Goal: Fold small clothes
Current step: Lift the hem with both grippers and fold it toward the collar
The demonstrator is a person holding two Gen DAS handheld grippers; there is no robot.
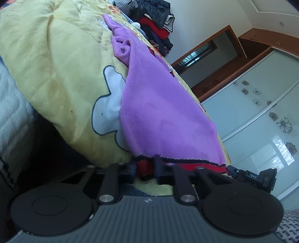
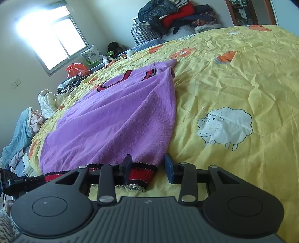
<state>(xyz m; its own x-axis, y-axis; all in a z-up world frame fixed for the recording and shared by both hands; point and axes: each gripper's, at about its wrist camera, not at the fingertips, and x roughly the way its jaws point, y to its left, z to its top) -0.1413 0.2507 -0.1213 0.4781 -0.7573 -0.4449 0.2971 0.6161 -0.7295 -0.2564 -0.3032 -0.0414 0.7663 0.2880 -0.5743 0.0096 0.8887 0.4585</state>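
A purple knit sweater with a red and black hem lies spread on the yellow bedspread. In the left wrist view the sweater runs away from me. My left gripper is shut on its red hem at the near edge. My right gripper stands open at the hem's other corner. Its left finger rests on the hem and its right finger is off the cloth, over the bedspread. The left gripper's body shows at the far left of the right wrist view.
A pile of dark and red clothes is heaped at the far end of the bed. More loose garments lie along the left side under the window. A sliding wardrobe stands to the right of the bed.
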